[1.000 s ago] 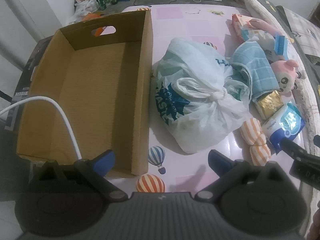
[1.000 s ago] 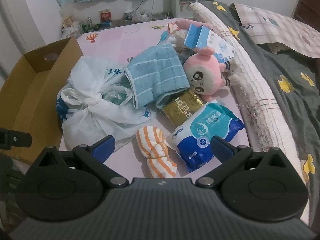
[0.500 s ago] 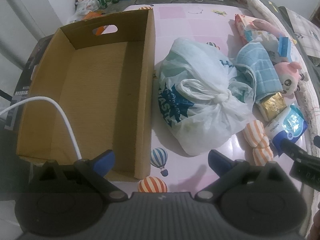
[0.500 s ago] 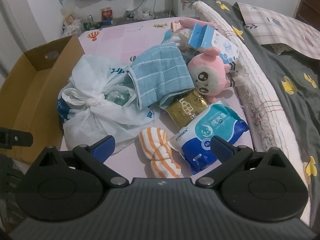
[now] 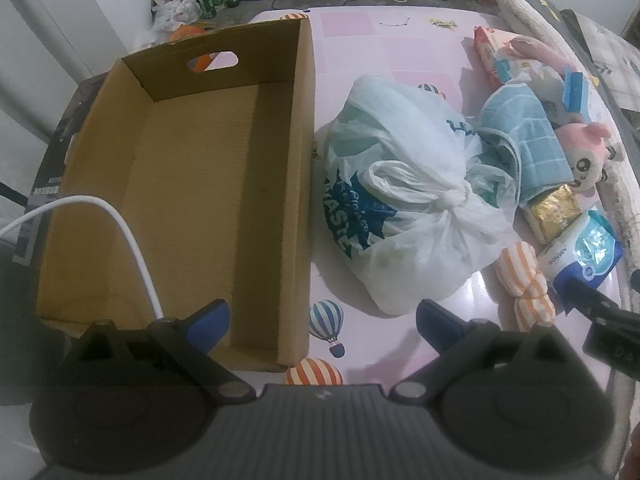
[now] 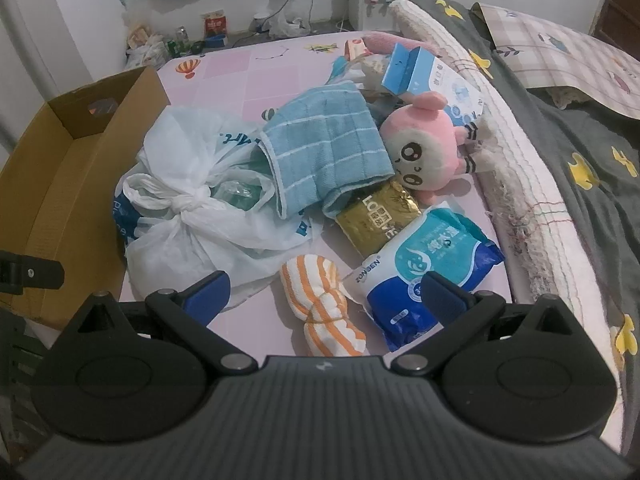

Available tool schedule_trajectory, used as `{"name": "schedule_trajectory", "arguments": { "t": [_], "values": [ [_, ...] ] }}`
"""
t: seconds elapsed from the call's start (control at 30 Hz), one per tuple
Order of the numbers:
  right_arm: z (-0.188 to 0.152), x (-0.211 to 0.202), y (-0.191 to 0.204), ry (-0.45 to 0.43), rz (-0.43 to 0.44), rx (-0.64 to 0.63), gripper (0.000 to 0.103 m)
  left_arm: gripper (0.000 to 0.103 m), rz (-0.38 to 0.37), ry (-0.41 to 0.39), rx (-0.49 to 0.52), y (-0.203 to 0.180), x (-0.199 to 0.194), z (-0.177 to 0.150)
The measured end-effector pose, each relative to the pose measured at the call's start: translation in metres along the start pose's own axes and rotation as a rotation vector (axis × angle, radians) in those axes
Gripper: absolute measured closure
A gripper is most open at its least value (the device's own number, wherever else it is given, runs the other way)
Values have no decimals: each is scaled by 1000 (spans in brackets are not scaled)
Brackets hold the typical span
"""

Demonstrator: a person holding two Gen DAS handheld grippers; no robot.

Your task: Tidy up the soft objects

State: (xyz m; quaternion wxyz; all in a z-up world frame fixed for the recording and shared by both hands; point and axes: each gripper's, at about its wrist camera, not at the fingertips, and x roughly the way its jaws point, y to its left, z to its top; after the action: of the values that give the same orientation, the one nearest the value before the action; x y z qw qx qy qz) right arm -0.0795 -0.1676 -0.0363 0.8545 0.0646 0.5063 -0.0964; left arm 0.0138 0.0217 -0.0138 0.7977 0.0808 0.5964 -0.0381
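An open cardboard box (image 5: 192, 184) stands on the pink table at the left, empty inside; it also shows in the right wrist view (image 6: 52, 184). Beside it lie a tied white plastic bag (image 5: 404, 208) (image 6: 188, 216), a blue towel (image 6: 324, 152), a pink plush toy (image 6: 424, 152), a gold packet (image 6: 376, 216), a blue tissue pack (image 6: 424, 264) and an orange-striped cloth (image 6: 320, 304). My left gripper (image 5: 322, 318) is open and empty, over the box's near right wall. My right gripper (image 6: 324, 292) is open and empty, just above the striped cloth.
A rolled white blanket (image 6: 516, 168) and grey bedding (image 6: 592, 168) border the table on the right. More packets (image 6: 424, 72) lie at the far side of the pile. A white cable (image 5: 120, 232) crosses the box. Clutter sits on the floor behind (image 6: 180, 40).
Both grippers have drifted slightly forward and right over the table; the objects have shifted a little in view. Nothing was grasped or moved.
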Motion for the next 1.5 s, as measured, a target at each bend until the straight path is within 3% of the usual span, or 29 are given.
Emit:
{"name": "schedule_trajectory", "arguments": {
  "t": [0.73,1.07,1.13,1.3,1.5],
  "values": [
    [-3,13,-23,7,74,86,1,3,48,1,44,-23,4,9],
    [-28,14,-96,8,165,267,1,3,-13,-104,180,-94,-7,0],
    [-30,18,-117,27,175,313,1,6,-55,-105,218,-114,-3,-1],
    [-27,27,-165,23,198,382,2,29,-141,-57,271,-163,6,0],
    [-3,51,-217,24,247,389,13,46,-139,15,298,-215,22,-3]
  ]
}}
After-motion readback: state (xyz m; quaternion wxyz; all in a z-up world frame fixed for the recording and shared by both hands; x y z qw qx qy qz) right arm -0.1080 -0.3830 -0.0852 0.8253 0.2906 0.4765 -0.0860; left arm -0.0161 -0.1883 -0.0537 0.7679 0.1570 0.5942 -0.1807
